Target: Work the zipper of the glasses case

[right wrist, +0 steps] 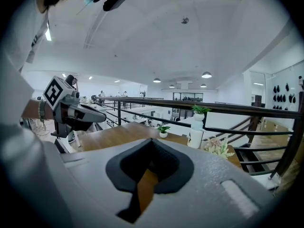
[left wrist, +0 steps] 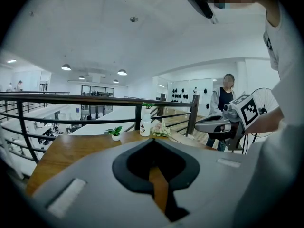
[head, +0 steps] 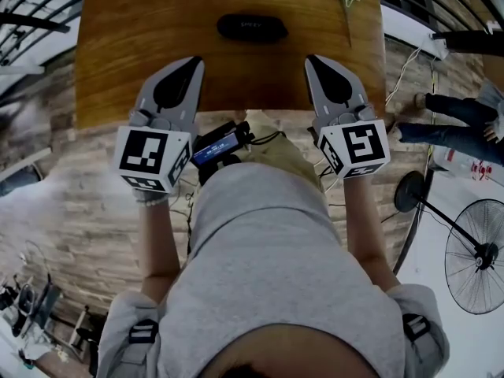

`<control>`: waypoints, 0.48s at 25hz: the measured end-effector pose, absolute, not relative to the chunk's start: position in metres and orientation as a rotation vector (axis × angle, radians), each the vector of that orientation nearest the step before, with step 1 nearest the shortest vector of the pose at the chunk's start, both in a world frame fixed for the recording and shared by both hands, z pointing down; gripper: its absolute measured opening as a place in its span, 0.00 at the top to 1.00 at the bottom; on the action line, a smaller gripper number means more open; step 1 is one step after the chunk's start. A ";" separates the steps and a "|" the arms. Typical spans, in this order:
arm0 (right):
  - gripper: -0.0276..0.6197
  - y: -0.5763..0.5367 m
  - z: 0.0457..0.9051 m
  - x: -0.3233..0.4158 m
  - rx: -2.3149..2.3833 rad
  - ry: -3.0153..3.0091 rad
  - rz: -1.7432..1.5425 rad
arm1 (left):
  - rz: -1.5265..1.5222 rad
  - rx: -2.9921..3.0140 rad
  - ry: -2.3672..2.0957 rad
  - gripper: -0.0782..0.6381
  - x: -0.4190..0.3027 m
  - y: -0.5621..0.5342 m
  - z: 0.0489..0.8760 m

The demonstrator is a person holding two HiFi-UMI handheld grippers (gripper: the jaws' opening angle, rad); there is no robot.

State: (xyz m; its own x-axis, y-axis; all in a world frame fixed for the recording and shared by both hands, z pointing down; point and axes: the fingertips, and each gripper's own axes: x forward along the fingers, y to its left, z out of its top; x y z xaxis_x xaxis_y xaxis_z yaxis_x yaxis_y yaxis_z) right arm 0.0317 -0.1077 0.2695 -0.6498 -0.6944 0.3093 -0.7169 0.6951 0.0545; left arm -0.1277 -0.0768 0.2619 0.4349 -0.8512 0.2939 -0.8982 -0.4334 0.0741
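Observation:
In the head view the black glasses case [head: 252, 27] lies zipped shut at the far middle of the wooden table [head: 118, 46]. My left gripper [head: 194, 63] and right gripper [head: 312, 60] hover side by side over the table's near edge, well short of the case. Both are shut with nothing between the jaws. Each gripper view looks level across the table, so the case is hidden there. The left gripper view shows its own jaws [left wrist: 152, 141] shut and the right gripper [left wrist: 223, 122] beside them. In the right gripper view its jaws [right wrist: 152, 141] are shut, with the left gripper [right wrist: 76, 112] at the left.
A white bottle [left wrist: 145, 125], a small potted plant [left wrist: 115, 133] and a flower sprig [left wrist: 159, 129] stand at the table's far end before a black railing [left wrist: 95, 99]. A person [left wrist: 224, 99] stands to the right. A floor fan [head: 472, 250] is on the floor at the right.

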 end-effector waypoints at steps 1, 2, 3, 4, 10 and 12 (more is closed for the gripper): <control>0.95 -0.107 0.269 0.031 1.113 -2.602 0.102 | 0.314 2.470 -1.530 0.87 -0.128 -0.077 0.262; 0.95 -0.107 0.269 0.030 1.113 -2.603 0.101 | 0.315 2.472 -1.529 0.87 -0.127 -0.077 0.262; 0.95 -0.107 0.269 0.029 1.113 -2.604 0.101 | 0.317 2.473 -1.528 0.87 -0.127 -0.077 0.262; 0.95 -0.107 0.269 0.029 1.112 -2.604 0.102 | 0.318 2.474 -1.527 0.87 -0.127 -0.077 0.262; 0.95 -0.107 0.271 0.025 1.103 -2.598 0.098 | 0.313 2.475 -1.523 0.87 -0.127 -0.079 0.263; 0.95 -0.106 0.271 0.024 1.102 -2.597 0.093 | 0.310 2.475 -1.522 0.87 -0.127 -0.079 0.264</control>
State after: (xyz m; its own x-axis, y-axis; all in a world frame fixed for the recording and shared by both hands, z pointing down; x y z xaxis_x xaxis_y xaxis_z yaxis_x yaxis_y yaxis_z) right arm 0.0239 -0.1064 0.2712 -0.6522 -0.6899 0.3140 -0.7107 0.7007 0.0632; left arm -0.1274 -0.0789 0.2637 0.4415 -0.8487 0.2910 -0.8949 -0.4399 0.0748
